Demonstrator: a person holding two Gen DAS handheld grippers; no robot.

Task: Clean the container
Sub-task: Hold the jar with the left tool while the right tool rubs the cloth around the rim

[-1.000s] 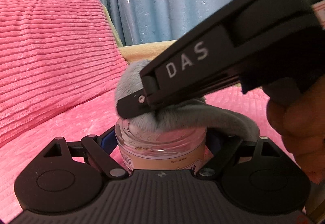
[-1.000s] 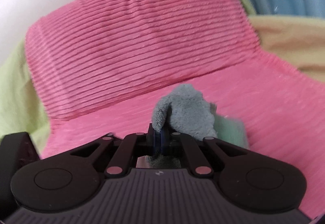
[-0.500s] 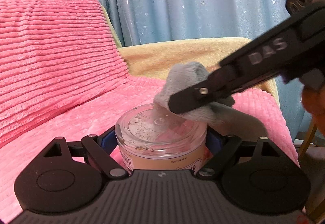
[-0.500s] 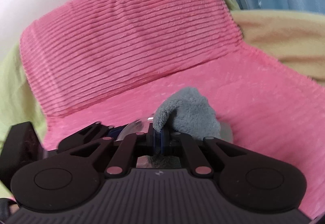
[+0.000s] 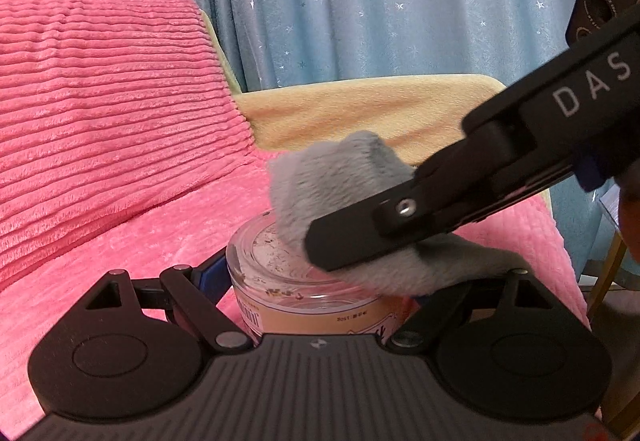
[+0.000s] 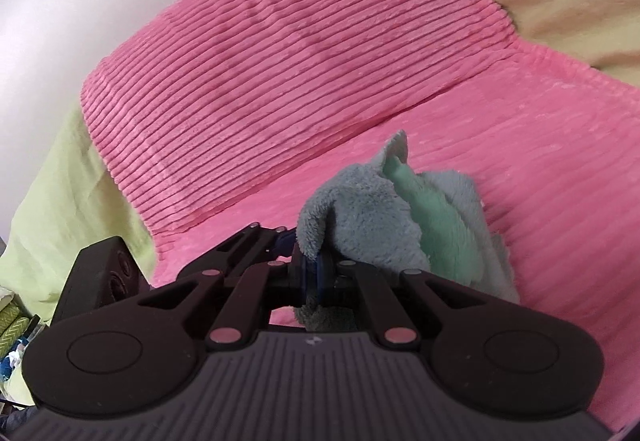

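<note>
Both views were evenly and softly lit, bright enough, with no hard shadows and no clear single source. The wall (image 6: 80, 1) at the upper left of the right wrist view was washed out to a pale glow. Small glints sat on the jar (image 5: 288, 273) rim and on a screw of the right hand-held gripper (image 5: 340, 241). Fisheye bending curved the ribs of the pink cover (image 6: 304, 53) and the curtain (image 5: 380, 1), and the corners fell to black. The cloth (image 6: 360, 209) close to the lens looked slightly soft, as did the far edges of both pictures.
</note>
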